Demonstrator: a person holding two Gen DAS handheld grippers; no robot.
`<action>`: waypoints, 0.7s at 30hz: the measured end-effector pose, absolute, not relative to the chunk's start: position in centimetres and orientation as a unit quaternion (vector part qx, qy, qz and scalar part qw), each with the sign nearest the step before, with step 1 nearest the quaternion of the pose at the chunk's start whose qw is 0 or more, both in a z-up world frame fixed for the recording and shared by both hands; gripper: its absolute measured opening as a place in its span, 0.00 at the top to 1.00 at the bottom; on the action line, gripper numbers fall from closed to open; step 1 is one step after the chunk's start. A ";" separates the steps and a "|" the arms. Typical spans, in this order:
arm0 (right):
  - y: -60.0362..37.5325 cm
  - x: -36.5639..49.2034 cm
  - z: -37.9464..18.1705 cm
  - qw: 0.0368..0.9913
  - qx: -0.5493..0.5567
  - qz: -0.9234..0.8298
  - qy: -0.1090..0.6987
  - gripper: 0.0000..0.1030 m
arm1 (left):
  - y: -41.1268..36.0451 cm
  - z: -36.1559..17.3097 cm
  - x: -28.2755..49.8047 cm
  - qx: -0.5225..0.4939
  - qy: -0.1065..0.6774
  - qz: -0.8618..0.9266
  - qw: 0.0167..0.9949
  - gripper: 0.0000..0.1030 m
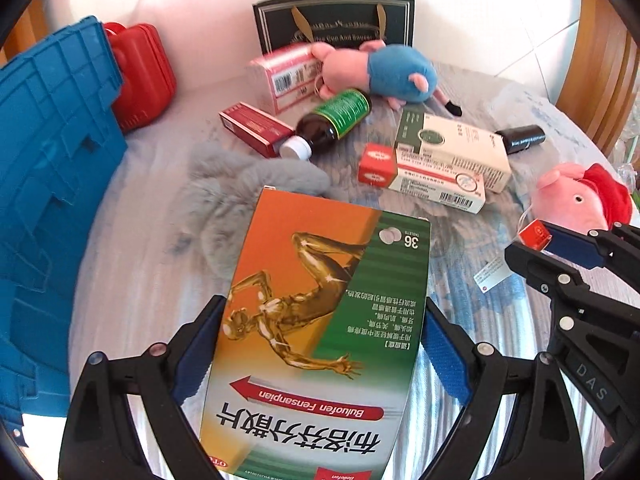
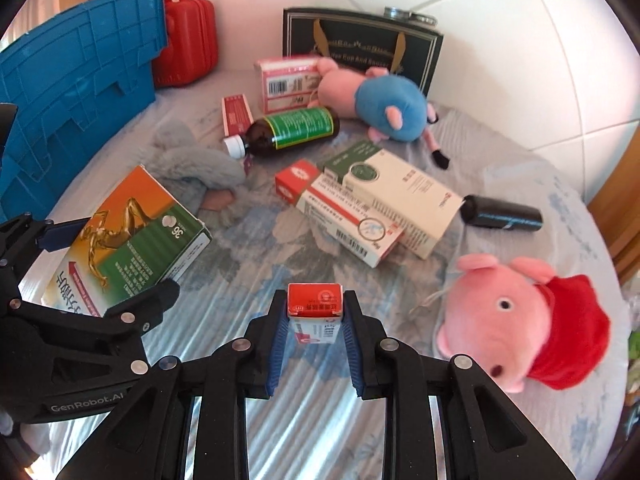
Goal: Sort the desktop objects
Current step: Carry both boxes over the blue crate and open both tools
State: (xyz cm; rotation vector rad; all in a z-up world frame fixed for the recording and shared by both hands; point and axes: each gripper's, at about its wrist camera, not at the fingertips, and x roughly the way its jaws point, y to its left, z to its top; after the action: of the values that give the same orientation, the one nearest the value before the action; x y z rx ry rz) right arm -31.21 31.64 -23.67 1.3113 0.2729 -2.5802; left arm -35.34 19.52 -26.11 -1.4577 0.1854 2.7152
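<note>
Left gripper clamps the ibuprofen box; right gripper is closed on a small red-topped box above the bedsheet.

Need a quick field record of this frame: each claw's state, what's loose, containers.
left claw: shut on the orange-green ibuprofen box, held flat by its long edges
right claw: shut on the small red-white box
loose medicine: brown bottle on its side; red-white carton leaning against the white-green carton
loose toys: red-dress pig plush; blue-shirt pig plush
containers: blue crate; red case
surface: floral cloth
</note>
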 end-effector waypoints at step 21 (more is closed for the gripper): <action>18.9 -26.8 -7.2 0.112 0.270 -0.945 0.147 0.75 | 6.0 -8.1 -30.5 -0.297 0.041 0.954 -0.026 0.10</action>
State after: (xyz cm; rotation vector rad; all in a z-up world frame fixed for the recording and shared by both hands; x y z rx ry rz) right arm -26.84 18.86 -7.23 0.7929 0.4321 -2.7733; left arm -30.54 5.97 -8.15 -0.9482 0.1326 3.0474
